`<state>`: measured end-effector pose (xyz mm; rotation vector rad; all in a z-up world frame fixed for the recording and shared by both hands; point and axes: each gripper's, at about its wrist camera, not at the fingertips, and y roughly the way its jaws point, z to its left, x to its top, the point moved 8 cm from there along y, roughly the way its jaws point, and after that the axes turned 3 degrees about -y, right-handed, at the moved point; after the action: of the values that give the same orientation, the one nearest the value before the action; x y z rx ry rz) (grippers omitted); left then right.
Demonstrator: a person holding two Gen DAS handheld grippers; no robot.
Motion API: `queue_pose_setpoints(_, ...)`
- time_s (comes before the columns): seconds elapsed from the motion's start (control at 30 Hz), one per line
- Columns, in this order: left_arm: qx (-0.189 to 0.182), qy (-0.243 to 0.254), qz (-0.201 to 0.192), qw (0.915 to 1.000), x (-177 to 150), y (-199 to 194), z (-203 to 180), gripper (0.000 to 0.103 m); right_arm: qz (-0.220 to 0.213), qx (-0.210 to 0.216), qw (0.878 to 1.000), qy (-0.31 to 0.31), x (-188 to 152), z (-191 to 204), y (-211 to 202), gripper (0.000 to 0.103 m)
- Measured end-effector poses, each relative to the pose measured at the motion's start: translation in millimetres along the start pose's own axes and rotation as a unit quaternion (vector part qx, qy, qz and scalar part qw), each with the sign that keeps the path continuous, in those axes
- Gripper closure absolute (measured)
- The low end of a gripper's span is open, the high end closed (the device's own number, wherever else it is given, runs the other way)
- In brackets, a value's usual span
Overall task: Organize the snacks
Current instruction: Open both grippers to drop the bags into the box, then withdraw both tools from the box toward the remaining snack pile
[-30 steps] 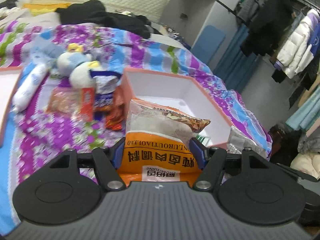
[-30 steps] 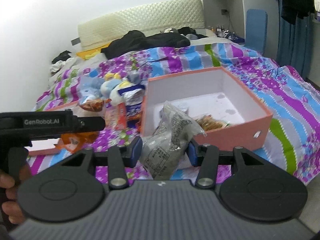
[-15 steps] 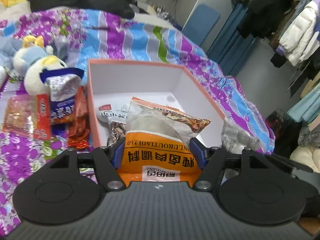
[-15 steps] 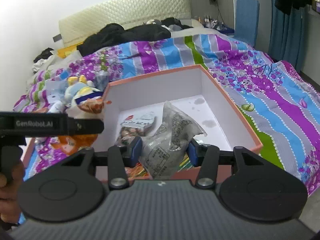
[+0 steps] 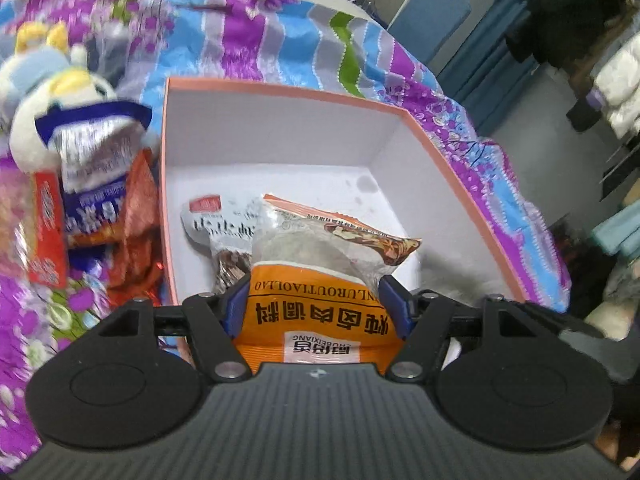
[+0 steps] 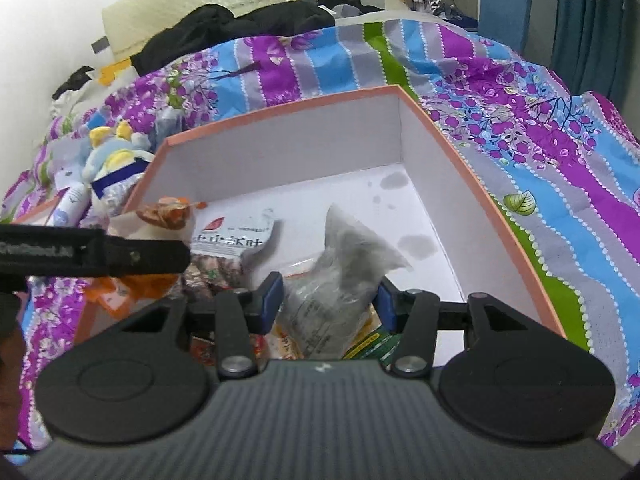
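Both tongs hover over the pink box — left gripper clamping the orange packet, right gripper pinching the clear bag. A white packet already lies inside; the loose snacks left of the box wait.

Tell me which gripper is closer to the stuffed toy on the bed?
Left. The left gripper, holding an orange packet, sits at the box side beside the stuffed toy. The right gripper is farther across the box.

Both tongs, left and right, are clamped tight, level and side by side.
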<state>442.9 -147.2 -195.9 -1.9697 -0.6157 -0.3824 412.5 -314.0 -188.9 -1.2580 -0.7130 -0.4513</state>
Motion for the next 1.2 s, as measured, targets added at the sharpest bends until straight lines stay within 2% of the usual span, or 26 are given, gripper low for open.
queue_pose_setpoints(0.03, -0.001, -0.006, 0.0, 1.0, 0, -2, 3, 0.029, -0.002, 0.004, 1.0, 0.003, 1, 1, 0, 0.048)
queue_pose_setpoints(0.1, 0.013, -0.002, -0.007, 0.9999, 1, -7, 6, 0.021, -0.008, -0.001, 1.0, 0.005, 3, 3, -3, 0.03)
queue_pose_setpoints(0.3, 0.019, 0.017, -0.028, 0.9993, -2, -46, 1, 0.021, -0.022, -0.002, 1.0, 0.006, 5, 15, -28, 0.03)
queue_pose_setpoints(0.57, -0.001, 0.044, -0.076, 0.9962, -18, -128, -19, 0.02, -0.062, -0.002, 0.998, 0.013, -1, 40, -96, 0.03)
queue_pose_setpoints(0.77, -0.006, 0.058, -0.104, 0.9929, -48, -191, -23, 0.02, -0.089, 0.001, 0.996, 0.023, -14, 62, -140, 0.03)
queue_pose_setpoints(1.2, 0.024, 0.064, -0.151, 0.9862, -108, -284, 4, 0.02, -0.119, 0.019, 0.992, 0.02, -52, 110, -207, 0.03)
